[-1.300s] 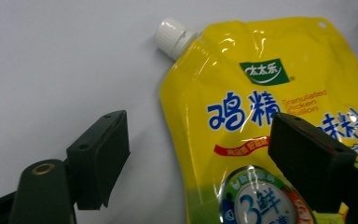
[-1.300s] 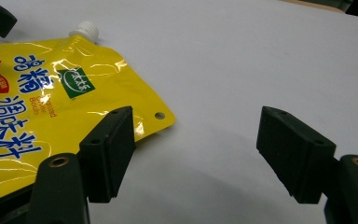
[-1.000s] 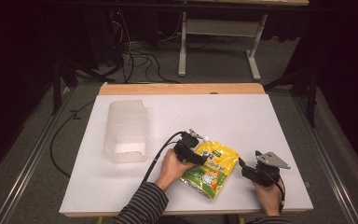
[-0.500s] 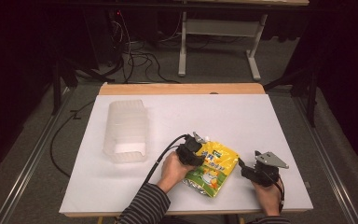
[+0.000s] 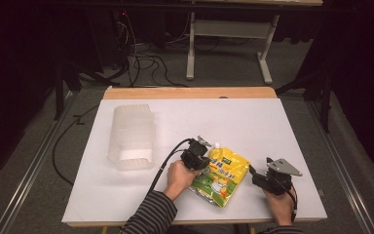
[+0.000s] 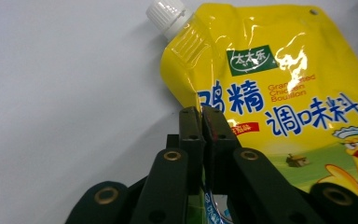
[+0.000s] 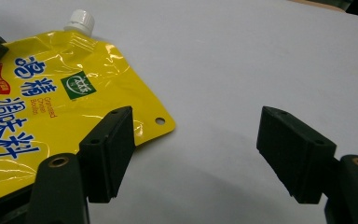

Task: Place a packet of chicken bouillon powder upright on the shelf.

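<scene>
Left hand-held gripper (image 6: pixel 201 116) has just been closing, and its jaws now stand pressed together on the edge of the yellow spouted pouch (image 5: pixel 220 175), pinching the film at the pouch's left side, below the white cap (image 6: pixel 167 16). The pouch lies flat on the table (image 5: pixel 272 126). Its long axis runs from the cap at the far end to its bottom seam at the near end, tilted a little toward the person's right. The left hand (image 5: pixel 177 178) sits against the pouch's left edge, so this arm is plainly the nearer one.

Right hand-held gripper (image 7: pixel 196 154) hovers with its jaws wide apart and nothing between them, just beside the pouch's right edge; in the right gripper view one jaw stands close to the pouch's punched corner without touching it. Any lift likely hinges on that single pinch at the left edge, since the pouch would hang and swing from it.

Beyond the pouch to its left lies a clear plastic container (image 5: pixel 131 136), well apart.

Count: one pouch, one cap, one container, two hand-held grippers.
</scene>
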Motion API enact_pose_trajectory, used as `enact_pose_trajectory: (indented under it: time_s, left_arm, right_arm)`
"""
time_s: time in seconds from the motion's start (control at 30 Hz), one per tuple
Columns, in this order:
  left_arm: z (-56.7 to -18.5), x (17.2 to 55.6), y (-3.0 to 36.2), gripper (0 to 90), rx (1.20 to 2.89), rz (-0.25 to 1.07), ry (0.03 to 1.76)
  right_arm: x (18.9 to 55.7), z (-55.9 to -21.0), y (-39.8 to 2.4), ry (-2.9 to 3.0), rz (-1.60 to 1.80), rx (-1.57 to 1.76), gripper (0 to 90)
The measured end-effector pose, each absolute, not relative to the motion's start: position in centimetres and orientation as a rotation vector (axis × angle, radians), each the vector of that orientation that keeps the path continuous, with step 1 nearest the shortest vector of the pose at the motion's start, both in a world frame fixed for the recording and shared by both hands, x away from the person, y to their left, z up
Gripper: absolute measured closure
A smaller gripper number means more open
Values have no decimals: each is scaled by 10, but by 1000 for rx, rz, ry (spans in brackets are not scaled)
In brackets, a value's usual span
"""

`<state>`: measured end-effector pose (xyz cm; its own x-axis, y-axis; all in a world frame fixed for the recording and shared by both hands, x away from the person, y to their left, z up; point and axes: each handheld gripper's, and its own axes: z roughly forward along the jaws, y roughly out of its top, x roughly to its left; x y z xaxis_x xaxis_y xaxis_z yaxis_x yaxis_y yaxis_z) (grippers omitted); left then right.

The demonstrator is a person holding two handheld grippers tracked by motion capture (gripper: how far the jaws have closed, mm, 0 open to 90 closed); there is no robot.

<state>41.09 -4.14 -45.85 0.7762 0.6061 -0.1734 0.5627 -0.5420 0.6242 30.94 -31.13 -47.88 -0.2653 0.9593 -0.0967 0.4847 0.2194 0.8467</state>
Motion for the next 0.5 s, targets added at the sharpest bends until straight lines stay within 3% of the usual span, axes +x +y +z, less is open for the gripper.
enact_pose_trajectory:
  time_s: [0.5]
  left_arm:
    - [-402,399,9,891,2076,138,794]
  right_arm:
    - [308,-478,-315,1831,990,1349,280]
